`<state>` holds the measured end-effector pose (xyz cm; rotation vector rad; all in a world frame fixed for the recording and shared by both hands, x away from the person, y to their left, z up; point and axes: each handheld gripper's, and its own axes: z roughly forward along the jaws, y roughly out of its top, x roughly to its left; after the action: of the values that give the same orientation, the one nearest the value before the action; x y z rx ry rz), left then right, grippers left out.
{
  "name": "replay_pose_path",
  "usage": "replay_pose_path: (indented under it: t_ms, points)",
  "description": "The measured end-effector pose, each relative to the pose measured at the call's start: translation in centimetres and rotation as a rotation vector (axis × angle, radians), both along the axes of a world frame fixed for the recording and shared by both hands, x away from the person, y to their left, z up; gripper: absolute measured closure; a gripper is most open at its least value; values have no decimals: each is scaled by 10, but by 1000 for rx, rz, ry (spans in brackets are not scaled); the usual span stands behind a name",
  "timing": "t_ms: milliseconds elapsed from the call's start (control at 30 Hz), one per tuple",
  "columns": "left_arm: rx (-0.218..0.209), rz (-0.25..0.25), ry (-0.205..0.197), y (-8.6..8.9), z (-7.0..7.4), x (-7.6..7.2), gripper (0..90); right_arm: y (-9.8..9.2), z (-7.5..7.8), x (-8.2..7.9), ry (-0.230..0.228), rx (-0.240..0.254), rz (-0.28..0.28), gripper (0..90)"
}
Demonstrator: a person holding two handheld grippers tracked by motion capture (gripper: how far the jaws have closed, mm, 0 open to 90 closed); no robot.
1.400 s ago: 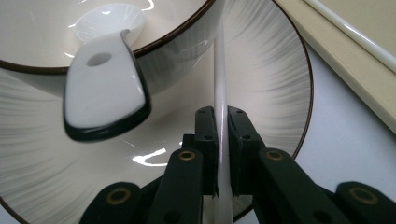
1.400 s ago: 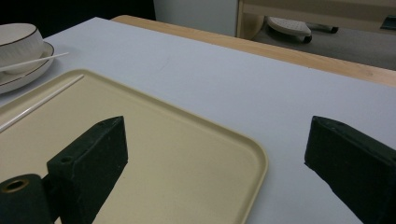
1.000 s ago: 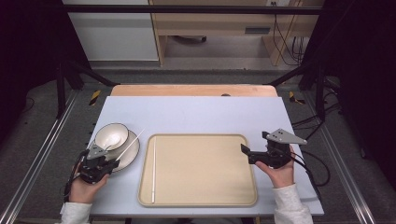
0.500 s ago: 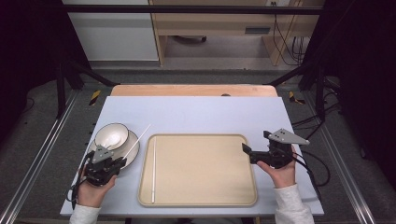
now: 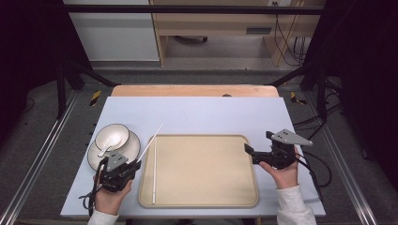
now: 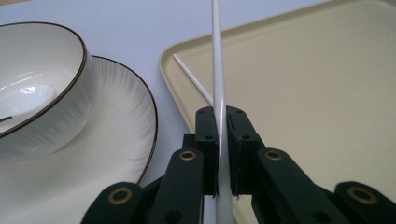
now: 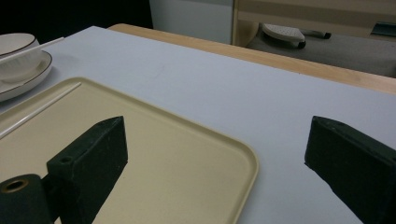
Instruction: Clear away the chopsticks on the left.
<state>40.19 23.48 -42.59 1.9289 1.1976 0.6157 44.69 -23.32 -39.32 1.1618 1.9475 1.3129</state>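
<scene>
My left gripper (image 5: 135, 165) (image 6: 222, 114) is shut on a thin white chopstick (image 5: 151, 143) (image 6: 217, 56), near the front left corner of the beige tray (image 5: 206, 197) (image 6: 317, 84). The held stick slants up and away, over the tray's left rim. A second white chopstick (image 5: 154, 176) (image 6: 192, 80) lies inside the tray along its left edge. My right gripper (image 5: 248, 152) (image 7: 217, 135) hovers open at the tray's right rim (image 7: 247, 163), with nothing between its jaws.
A white bowl (image 5: 112, 136) (image 6: 32, 88) with a dark rim holds a white spoon (image 5: 107, 146) and sits on a matching plate (image 5: 133, 146) (image 6: 116, 140) left of the tray. The pale blue table top (image 5: 211, 115) stretches behind the tray.
My left gripper has moved right from beside the plate to the tray's left edge, carrying the chopstick with it. The right gripper has stayed put.
</scene>
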Motion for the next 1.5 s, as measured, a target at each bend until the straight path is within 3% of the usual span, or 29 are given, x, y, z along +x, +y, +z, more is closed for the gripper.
replay_pose_path:
  t_ms: [33, 467, 667, 1033, 1500]
  points:
    - [12, -3, 3, -1, 0, -1, 839, 0, 0, 0, -1, 1, 0, 63]
    - [-55, 100, -33, -26, 5, -10, 839, -1, 1, -1, -3, 11, 1, 63]
    - [-97, 115, -44, -37, 4, -12, 840, -2, 2, -2, -4, 18, 3, 63]
    - [-144, 126, -60, -63, -14, -18, 839, -2, 2, -2, -2, 20, 4, 64]
    - [-122, 119, -38, -86, -37, -19, 839, 0, 0, -1, 1, 6, 7, 66]
